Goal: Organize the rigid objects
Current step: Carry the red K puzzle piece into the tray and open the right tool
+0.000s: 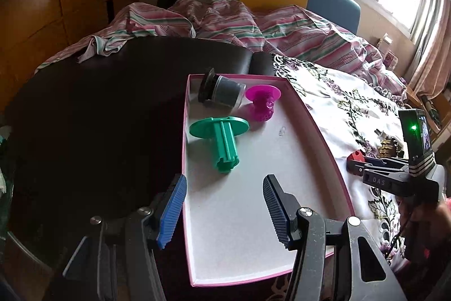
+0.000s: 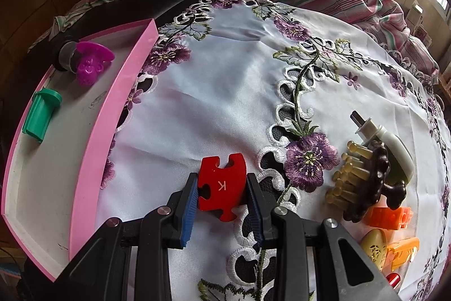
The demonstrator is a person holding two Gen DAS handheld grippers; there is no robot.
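Claws first: my right claw point(image 2: 221, 202) is clenched on a red puzzle piece point(image 2: 221, 185) marked with a white K, its blue-edged pads pressing the piece's two sides low in the middle of the right wrist frame, the piece just above the embroidered white cloth point(image 2: 225, 92). My left claw point(image 1: 224, 208) stands released, about half spread with nothing between the pads, hovering over the near end of the pink tray point(image 1: 318, 131) at the bottom of the left wrist frame. Inside the tray, toward its far end at the frame's centre, I see a green spool point(image 1: 222, 140) lying on its side, a magenta strainer cup point(image 1: 263, 102) beside it, and a grey-and-black cylinder point(image 1: 222, 92) touching the far rim. From the nearest object down to my left claw the tray floor is bare. In the right wrist frame the tray's pink wall point(image 2: 112, 114) runs down the left side, near the red piece, with open cloth between them. At lower right of that frame lies a cluster: a brown brush with amber bristles point(image 2: 363, 179), a cream bottle point(image 2: 394, 145), an orange block point(image 2: 386, 216) and a yellow piece point(image 2: 372, 247), near my claw but apart from it.
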